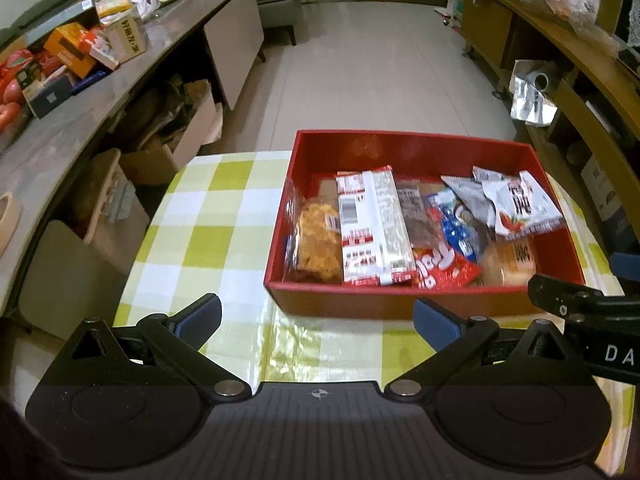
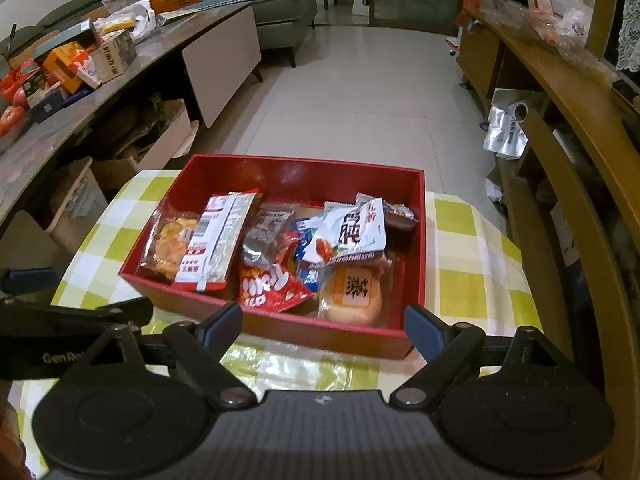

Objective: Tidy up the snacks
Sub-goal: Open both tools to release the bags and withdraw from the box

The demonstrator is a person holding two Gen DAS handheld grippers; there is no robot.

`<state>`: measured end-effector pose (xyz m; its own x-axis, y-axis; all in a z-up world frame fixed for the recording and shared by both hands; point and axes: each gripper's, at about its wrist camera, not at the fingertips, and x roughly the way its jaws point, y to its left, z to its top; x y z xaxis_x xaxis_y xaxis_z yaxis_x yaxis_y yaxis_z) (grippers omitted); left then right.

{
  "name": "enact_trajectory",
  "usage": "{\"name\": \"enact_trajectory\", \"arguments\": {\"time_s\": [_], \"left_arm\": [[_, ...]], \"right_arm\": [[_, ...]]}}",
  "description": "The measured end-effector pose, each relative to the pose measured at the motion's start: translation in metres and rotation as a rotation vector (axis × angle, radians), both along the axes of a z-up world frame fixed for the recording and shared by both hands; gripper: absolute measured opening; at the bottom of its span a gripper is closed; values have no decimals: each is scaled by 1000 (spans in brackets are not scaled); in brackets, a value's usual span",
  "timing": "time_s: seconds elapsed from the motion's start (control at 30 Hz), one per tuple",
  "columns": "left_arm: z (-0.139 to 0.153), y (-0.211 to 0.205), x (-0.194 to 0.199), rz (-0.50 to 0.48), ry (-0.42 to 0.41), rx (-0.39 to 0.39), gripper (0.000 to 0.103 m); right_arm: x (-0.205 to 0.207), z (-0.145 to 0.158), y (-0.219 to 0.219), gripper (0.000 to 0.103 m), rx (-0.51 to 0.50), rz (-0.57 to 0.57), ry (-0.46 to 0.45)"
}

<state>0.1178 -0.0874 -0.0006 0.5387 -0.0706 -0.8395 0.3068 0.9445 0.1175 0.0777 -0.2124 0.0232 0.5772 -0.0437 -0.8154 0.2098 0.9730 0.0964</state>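
Snacks (image 2: pixel 280 256) overlapping in red box (image 2: pixel 304 172), lower packets hidden

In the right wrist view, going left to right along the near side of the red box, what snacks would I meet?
Clear bag of golden crackers → long white-and-red packet → red candy bag → round orange-labelled bun.

Red box (image 1: pixel 404 152); green-white checked tablecloth (image 1: pixel 208 216); jaw pads seemingly blue.

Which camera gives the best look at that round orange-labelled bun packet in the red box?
The right wrist view: the round orange-labelled bun packet lies nearly whole, label readable. In the left wrist view it sits blurred, half under other wrappers.
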Motion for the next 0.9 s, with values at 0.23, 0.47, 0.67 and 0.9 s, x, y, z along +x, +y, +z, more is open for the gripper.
{"name": "enact_trajectory", "arguments": {"time_s": [0.23, 0.47, 0.67, 0.9], "left_arm": [[3, 9, -18, 1, -3, -2, 103], [7, 15, -34, 1, -15, -5, 103], [10, 19, -46, -1, -25, -8, 103], [12, 21, -58, -8, -27, -7, 103]], "right_arm": [[-16, 4, 8, 95, 2, 3, -8], [-32, 8, 14, 95, 1, 7, -18], [-43, 12, 19, 95, 0, 15, -27], [-55, 12, 20, 95, 1, 22, -28]]}}
